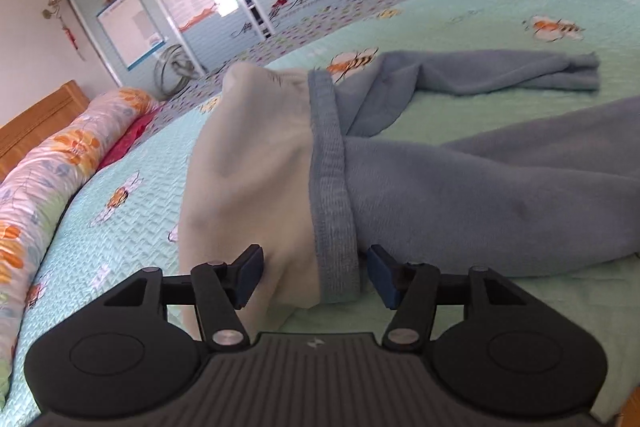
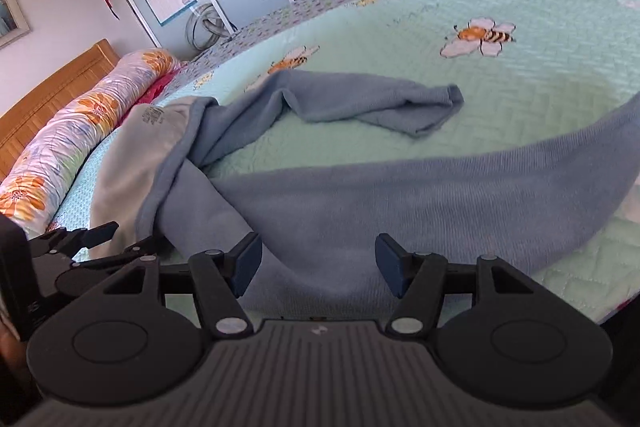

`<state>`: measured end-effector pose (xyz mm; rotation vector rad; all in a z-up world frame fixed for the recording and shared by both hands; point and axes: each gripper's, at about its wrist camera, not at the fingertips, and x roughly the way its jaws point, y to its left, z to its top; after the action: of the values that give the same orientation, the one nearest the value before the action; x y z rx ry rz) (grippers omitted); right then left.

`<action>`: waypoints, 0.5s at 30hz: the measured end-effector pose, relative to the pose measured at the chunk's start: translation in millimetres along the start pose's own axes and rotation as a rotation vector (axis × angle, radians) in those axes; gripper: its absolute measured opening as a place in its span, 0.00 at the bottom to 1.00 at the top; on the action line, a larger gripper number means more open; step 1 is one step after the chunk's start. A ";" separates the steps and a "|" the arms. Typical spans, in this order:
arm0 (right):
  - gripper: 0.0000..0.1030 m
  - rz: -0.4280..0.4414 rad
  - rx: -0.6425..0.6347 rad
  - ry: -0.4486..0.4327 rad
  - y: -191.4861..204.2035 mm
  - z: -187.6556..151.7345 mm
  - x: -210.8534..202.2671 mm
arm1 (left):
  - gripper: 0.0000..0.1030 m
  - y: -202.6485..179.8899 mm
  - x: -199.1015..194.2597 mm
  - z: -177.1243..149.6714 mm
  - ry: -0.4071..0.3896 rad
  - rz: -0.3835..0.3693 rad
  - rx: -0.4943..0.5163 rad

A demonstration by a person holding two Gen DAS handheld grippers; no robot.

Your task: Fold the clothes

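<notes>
Trousers (image 2: 400, 195) on bed; left gripper (image 1: 316, 277), right gripper (image 2: 318, 261) gaping, apparently untouching.

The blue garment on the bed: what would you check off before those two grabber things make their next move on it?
1. Left gripper open: ok, its fingers stand apart either side of the waistband, not pressing it.
2. Right gripper open: ok, blue garment lies between the fingers, ungripped.
3. Garment lying flat: not ok, it is bunched, with the cream lining turned out.
4. Far part straightened: not ok, crumpled.
5. Bedspread free around the garment: ok.
6. Near edge of garment: cannot tell, hidden behind the grippers.
</notes>
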<state>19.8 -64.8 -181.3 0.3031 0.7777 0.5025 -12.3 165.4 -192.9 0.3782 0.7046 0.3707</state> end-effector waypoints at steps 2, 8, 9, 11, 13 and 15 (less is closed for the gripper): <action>0.62 0.003 0.030 0.020 -5.9 -8.8 3.3 | 0.60 -4.9 5.9 -2.1 0.017 0.026 0.008; 0.59 0.000 0.007 0.018 -9.2 -14.8 10.3 | 0.22 26.2 0.6 -8.6 0.000 -0.038 -0.175; 0.55 -0.013 0.007 0.019 -11.4 -14.4 10.8 | 0.20 35.5 -2.5 -8.7 -0.014 -0.053 -0.207; 0.41 -0.042 0.008 0.021 -15.9 -13.6 11.6 | 0.14 54.7 -9.9 -8.8 -0.039 -0.073 -0.265; 0.12 -0.070 0.008 0.022 -20.3 -12.8 12.5 | 0.13 82.5 -22.1 -4.0 -0.078 -0.104 -0.352; 0.00 -0.079 0.023 0.026 -26.0 -11.7 12.8 | 0.13 109.0 -42.0 2.9 -0.140 -0.132 -0.413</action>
<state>27.2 -79.0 -208.2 0.2867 0.8178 0.4236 -61.7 240.6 -118.3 -0.0334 0.4968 0.3510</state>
